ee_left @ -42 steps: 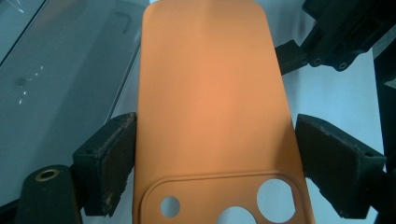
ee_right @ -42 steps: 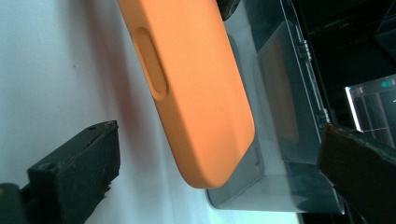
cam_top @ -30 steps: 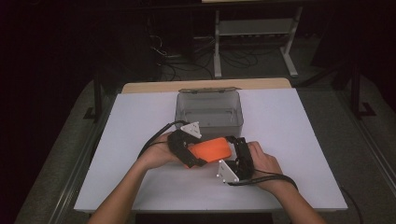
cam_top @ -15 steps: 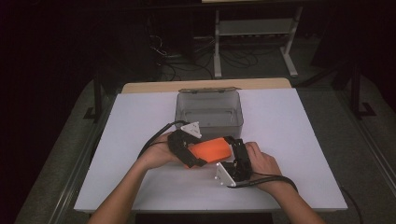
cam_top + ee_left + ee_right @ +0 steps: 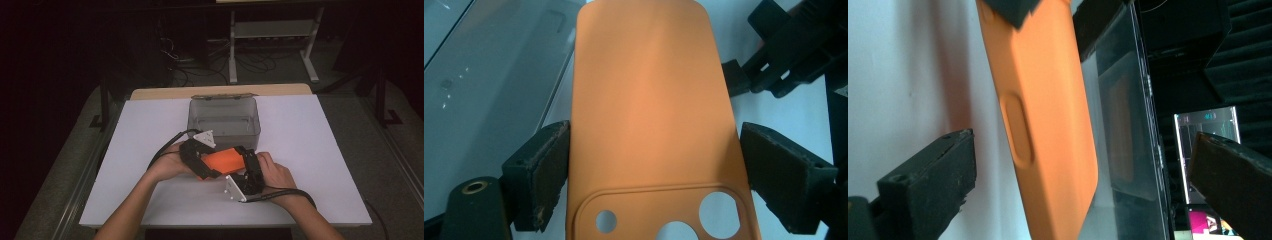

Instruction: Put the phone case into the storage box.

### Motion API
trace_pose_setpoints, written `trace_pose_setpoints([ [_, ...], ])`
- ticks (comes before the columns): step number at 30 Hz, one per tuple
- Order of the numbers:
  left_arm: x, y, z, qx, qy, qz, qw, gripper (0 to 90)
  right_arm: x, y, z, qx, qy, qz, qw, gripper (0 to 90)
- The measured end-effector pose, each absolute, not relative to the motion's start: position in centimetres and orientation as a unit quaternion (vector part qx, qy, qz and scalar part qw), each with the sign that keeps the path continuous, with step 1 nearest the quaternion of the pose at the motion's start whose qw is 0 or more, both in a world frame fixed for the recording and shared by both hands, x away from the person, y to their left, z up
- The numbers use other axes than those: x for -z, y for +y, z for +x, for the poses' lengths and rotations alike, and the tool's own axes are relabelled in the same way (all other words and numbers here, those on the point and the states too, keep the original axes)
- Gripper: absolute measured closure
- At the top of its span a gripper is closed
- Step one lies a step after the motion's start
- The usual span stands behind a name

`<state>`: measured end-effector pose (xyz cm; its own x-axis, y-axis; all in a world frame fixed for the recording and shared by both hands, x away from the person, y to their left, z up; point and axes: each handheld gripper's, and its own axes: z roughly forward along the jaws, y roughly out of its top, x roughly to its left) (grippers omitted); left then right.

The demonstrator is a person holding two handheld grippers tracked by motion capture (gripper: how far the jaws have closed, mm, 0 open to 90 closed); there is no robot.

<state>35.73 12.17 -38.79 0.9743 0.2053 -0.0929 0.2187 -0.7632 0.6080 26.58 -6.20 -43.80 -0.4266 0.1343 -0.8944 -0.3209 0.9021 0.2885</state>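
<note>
Orange phone case (image 5: 223, 161) sat between left tool (image 5: 200, 159) and right tool (image 5: 248, 167), low over white worktop (image 5: 150, 125). Clear plastic box (image 5: 223, 120) stood just behind them.

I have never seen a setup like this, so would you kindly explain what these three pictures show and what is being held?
A person sits at a white table and works with two hand-held two-jaw grippers. The high view looks down from above; the other two cameras ride on the grippers and look along their black jaws. A clear plastic box stands open on the table. The left gripper clamps an orange phone case by its long edges, near the camera cutouts. The right gripper has its jaws open around the case's far end, with a gap on each side.
</note>
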Motion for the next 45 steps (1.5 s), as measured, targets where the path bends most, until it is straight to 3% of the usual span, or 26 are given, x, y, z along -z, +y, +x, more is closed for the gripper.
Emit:
trace_pose_setpoints([
  [40,38.6,12.5,36.0,0.003,0.127,0.936,0.327,15.4,44.5,-3.7,26.4,-0.172,0.777,-0.099,0.597,0.1],
  [45,38.6,12.5,36.0,0.002,0.128,0.936,0.328,15.4,44.5,-3.7,26.2,-0.172,0.776,-0.098,0.598,3.6],
])
